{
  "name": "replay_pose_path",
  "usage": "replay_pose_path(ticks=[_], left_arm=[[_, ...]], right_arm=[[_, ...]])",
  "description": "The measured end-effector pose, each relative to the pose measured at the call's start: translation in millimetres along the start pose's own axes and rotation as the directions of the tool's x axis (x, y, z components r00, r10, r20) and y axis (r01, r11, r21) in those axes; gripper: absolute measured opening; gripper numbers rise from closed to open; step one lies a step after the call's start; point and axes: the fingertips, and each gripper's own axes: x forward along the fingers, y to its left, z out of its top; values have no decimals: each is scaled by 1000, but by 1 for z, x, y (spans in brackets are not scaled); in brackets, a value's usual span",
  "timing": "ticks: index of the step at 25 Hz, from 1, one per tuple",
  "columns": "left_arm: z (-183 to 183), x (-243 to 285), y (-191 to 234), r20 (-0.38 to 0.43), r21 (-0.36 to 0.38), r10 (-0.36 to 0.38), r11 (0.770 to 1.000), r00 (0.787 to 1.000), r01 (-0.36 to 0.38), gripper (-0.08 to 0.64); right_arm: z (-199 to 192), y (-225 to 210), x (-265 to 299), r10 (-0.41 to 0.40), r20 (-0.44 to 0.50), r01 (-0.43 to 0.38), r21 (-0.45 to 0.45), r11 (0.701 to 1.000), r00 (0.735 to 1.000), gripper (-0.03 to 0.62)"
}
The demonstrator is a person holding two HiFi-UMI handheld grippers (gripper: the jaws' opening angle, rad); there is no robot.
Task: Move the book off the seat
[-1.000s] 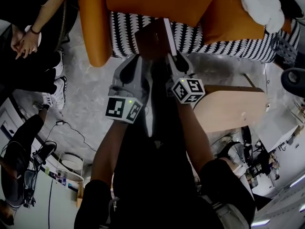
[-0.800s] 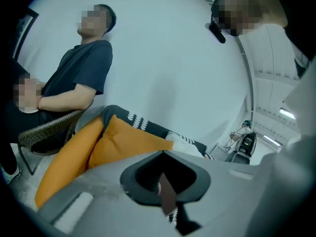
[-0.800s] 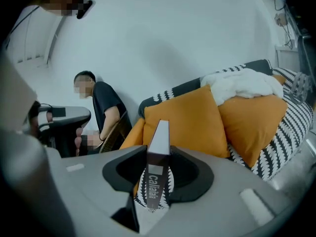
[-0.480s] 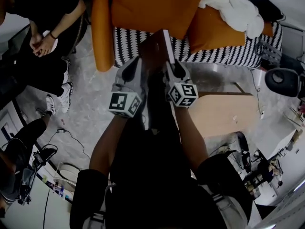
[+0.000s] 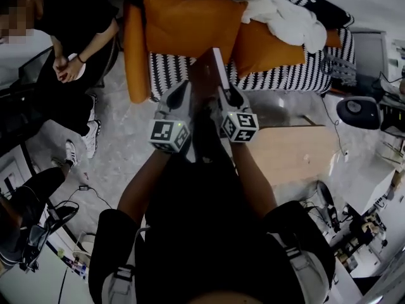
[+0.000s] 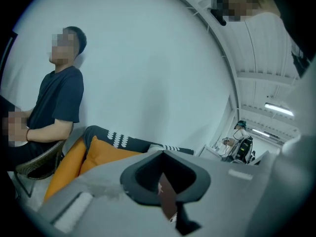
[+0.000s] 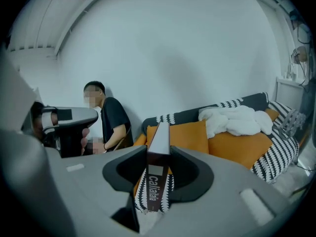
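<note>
Both grippers and the book (image 5: pixel 207 75) have gone up since the earlier frames. In the head view the sofa (image 5: pixel 285 75) now looks farther below, and more of its back shows.

The book is brown with a white page edge. It stands on its edge in the air between the 2 grippers. In the head view it sits over the front edge of the striped seat, and nothing shows it touching the seat.

The left gripper (image 5: pixel 187 86) is on the book's left side. In the left gripper view its fingers are nearly together, and they pinch a thin brown part of the book.

The right gripper (image 5: pixel 223 91) is on the book's right side. In the right gripper view its fingers are clenched on the book, 1 on each side. The spine faces the camera and has white letters on it.

The sofa seat is black and white. On it lie 2 orange cushions (image 5: pixel 190 24) and a white blanket (image 5: pixel 278 11). The blanket rests on top of the right cushion.

A wooden bench (image 5: pixel 297 151) stands on the floor, in front of the sofa and to the right of the grippers.

A person in dark clothes (image 5: pixel 69 49) sits just left of the sofa with hands together.
</note>
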Motion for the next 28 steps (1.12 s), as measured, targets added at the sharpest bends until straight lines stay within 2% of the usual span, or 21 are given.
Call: replay_pose_path(ticks=[10, 22, 25, 28], left_arm=[[27, -10, -58, 28, 59, -71, 996, 997, 69, 6], [36, -23, -90, 26, 124, -114, 986, 993, 110, 5], [36, -24, -94, 29, 108, -132, 986, 991, 128, 6], [34, -24, -96, 14, 138, -131, 982, 991, 128, 6]], right_arm=[[36, 2, -60, -4, 64, 5, -14, 1000, 998, 155], [51, 5, -96, 4, 111, 1, -45, 999, 994, 155], [53, 4, -99, -5, 119, 10, -43, 999, 993, 155], [54, 4, -103, -13, 124, 18, -41, 999, 992, 155]])
